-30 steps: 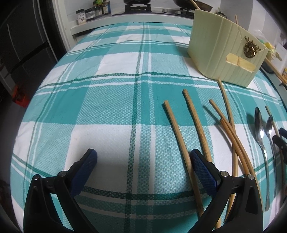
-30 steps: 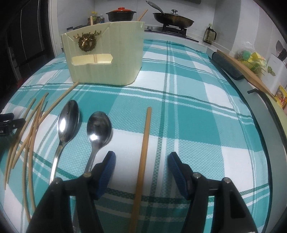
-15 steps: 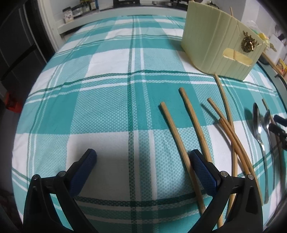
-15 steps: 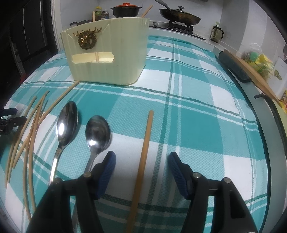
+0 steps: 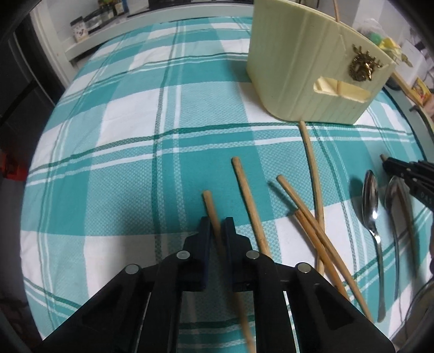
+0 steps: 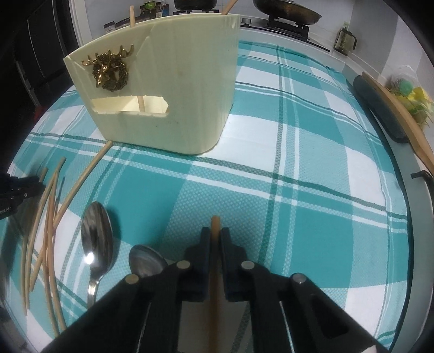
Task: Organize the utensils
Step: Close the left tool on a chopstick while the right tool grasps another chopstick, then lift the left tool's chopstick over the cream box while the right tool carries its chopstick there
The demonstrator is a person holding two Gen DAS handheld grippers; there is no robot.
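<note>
My left gripper (image 5: 217,226) has its jaws closing on the leftmost wooden chopstick (image 5: 208,201), and the blue pads press its shaft. Several more chopsticks (image 5: 303,211) lie to its right on the cloth, then two steel spoons (image 5: 371,198). My right gripper (image 6: 215,233) has its jaws closing the same way on a single chopstick (image 6: 215,222) right of the spoons (image 6: 96,239). The cream utensil holder (image 6: 168,89) with a gold stag badge stands behind, with two sticks standing in it.
A teal and white checked cloth (image 5: 135,122) covers the table. A dark roll (image 6: 379,108) and a wooden board lie along the right edge. A stove with a pan (image 6: 287,10) and jars stand beyond the far end. The other gripper's tip (image 6: 21,187) shows at the left.
Both grippers went from wide open to shut, each on a chopstick. Both views have moved closer to the holder.
</note>
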